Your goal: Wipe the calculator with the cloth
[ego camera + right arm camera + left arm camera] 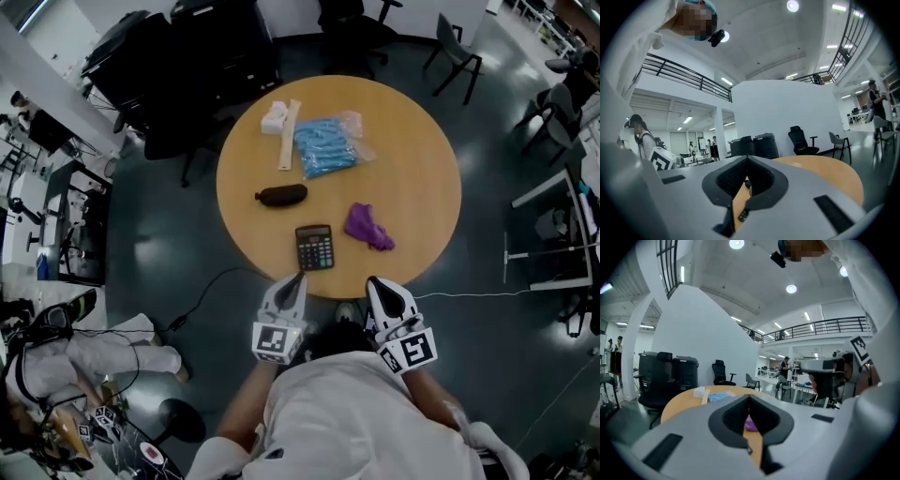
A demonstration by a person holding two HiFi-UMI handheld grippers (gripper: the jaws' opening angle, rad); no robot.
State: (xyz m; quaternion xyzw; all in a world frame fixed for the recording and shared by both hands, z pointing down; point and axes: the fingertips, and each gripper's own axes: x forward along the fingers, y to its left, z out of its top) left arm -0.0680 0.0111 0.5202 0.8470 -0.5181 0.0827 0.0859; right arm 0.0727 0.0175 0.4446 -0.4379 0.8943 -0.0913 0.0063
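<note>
A dark calculator (314, 247) lies near the front edge of the round wooden table (422, 169). To its right is a crumpled purple cloth (367, 226), also glimpsed between the left jaws as the purple cloth (751, 423). My left gripper (298, 277) is shut and empty, its tip at the table's front edge just short of the calculator. My right gripper (374, 282) is shut and empty too, at the edge below the cloth. The left gripper (749, 398) and right gripper (747, 159) both point level across the tabletop.
Farther back on the table lie a dark pouch (282, 195), a blue packet in clear wrap (325, 145), a pale wooden ruler (289, 134) and a small white object (273, 117). Black office chairs (187, 56) stand behind the table. A cable (202, 295) runs across the floor.
</note>
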